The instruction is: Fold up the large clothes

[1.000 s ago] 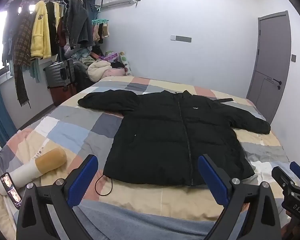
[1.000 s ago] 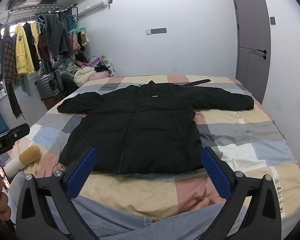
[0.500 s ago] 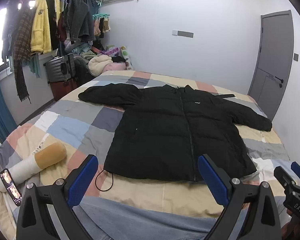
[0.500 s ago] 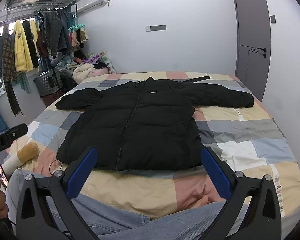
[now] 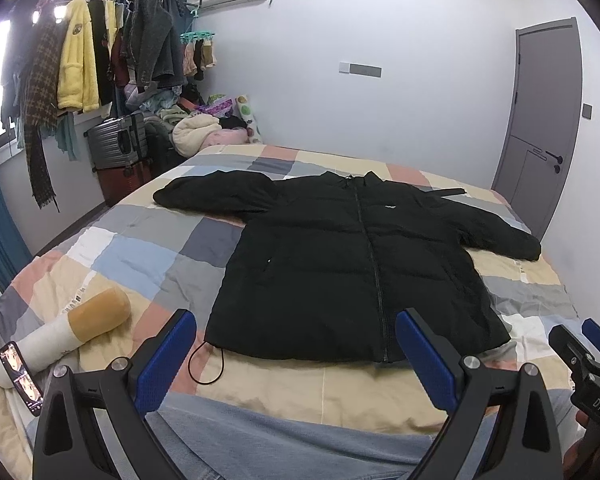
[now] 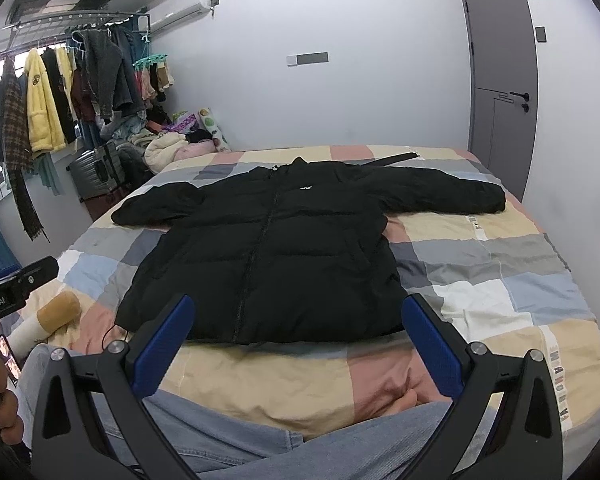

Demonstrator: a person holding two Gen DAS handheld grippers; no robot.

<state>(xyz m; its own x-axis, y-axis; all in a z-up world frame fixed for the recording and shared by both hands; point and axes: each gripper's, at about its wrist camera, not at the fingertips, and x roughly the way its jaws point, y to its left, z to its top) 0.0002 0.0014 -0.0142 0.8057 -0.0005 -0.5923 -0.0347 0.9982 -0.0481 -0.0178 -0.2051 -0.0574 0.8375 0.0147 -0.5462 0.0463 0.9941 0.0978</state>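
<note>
- Jacket (image 5: pixel 352 272): black padded garment, zipped shut, lying front-up and flat across the middle of the bed (image 5: pixel 140 256). Collar points to the far edge; hem lies parallel to the near edge, just short of it.
- Sleeves: both spread outward. Left sleeve (image 5: pixel 216 196) reaches toward the bed's left edge; right sleeve (image 6: pixel 448 194) reaches toward the right edge, cuff close to it.
- Drawcord (image 5: pixel 206 364): a thin loop trails from the hem's left corner onto the quilt.
- Handling, as judged: the shell looks soft, bulky and springy, probably light for its volume and somewhat slippery. Folds are likely to spring back unless pressed. No fold is made yet.
- Hold points, as judged: pinch each sleeve at the cuff, or the body at a hem corner or shoulder seam, where the padding is thinnest.
- Left gripper (image 5: pixel 296 344): jaws spread wide, holding nothing, above the near edge by the hem's left half, not touching fabric.
- Right gripper (image 6: pixel 296 336): jaws spread wide, empty, above the near edge, framing the hem without contact.
- Other items: a bolster pillow (image 5: pixel 76 330) and a phone (image 5: pixel 22 376) lie at the near left corner.
</note>
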